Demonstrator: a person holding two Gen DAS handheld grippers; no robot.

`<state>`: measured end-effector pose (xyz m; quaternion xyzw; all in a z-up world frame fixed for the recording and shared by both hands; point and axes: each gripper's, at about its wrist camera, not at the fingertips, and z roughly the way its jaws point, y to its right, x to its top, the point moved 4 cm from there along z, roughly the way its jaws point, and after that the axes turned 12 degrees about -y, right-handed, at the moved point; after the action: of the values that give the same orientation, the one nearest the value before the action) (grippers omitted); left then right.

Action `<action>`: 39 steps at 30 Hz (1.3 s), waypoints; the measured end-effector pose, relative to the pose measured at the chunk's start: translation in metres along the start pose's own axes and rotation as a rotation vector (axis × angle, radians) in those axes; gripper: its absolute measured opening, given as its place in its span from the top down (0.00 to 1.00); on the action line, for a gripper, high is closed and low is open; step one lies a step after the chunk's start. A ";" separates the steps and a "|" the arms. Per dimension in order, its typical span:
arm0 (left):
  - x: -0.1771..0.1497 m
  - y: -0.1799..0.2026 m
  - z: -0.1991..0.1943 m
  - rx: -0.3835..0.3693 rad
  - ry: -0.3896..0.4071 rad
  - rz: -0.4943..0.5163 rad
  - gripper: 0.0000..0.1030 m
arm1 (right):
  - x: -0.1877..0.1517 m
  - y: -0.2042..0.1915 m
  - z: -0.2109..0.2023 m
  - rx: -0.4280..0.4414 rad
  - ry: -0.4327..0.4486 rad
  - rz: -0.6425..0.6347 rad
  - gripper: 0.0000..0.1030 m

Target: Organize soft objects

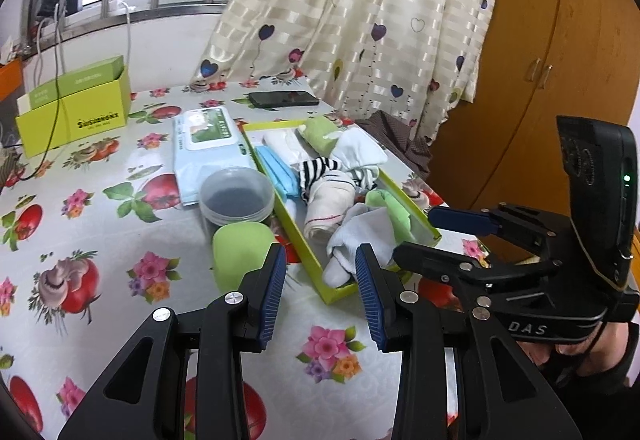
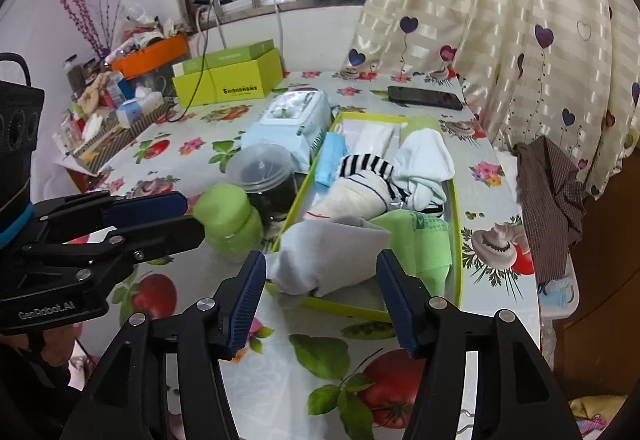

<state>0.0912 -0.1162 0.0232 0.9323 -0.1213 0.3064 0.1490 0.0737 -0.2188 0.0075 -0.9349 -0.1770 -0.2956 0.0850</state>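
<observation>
Tongs: left tongs (image 1: 320,288) and right tongs (image 2: 320,296) both wide, empty | grey sock (image 2: 332,252) overhangs near corner of green tray (image 2: 456,240) on bench | tip: nudge toe inside, press flat.

Beyond the left claw (image 1: 321,294), the striped sock (image 1: 320,169) lies partly buried under other rolled cloth in the green tray (image 1: 340,296). The dark jar (image 2: 276,195) left of the right claw (image 2: 321,302) hides behind the green lid (image 2: 226,217). The yellow box's (image 2: 236,79) small lettering is unreadable.
</observation>
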 end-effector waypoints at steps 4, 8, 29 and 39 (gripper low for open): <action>-0.004 -0.003 -0.004 0.015 0.004 -0.015 0.63 | -0.002 -0.007 -0.004 -0.005 0.005 -0.002 0.42; -0.008 -0.005 -0.007 0.029 0.005 -0.031 0.64 | -0.004 -0.010 -0.008 -0.010 0.006 -0.002 0.42; -0.016 -0.015 -0.009 0.138 0.007 -0.067 0.64 | -0.010 -0.017 -0.009 -0.012 -0.008 -0.005 0.41; -0.017 -0.015 -0.007 0.133 0.000 -0.070 0.64 | -0.010 -0.013 0.003 -0.021 -0.033 -0.001 0.41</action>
<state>0.0792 -0.0973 0.0149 0.9438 -0.0681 0.3083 0.0974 0.0622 -0.2090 -0.0002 -0.9404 -0.1759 -0.2821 0.0720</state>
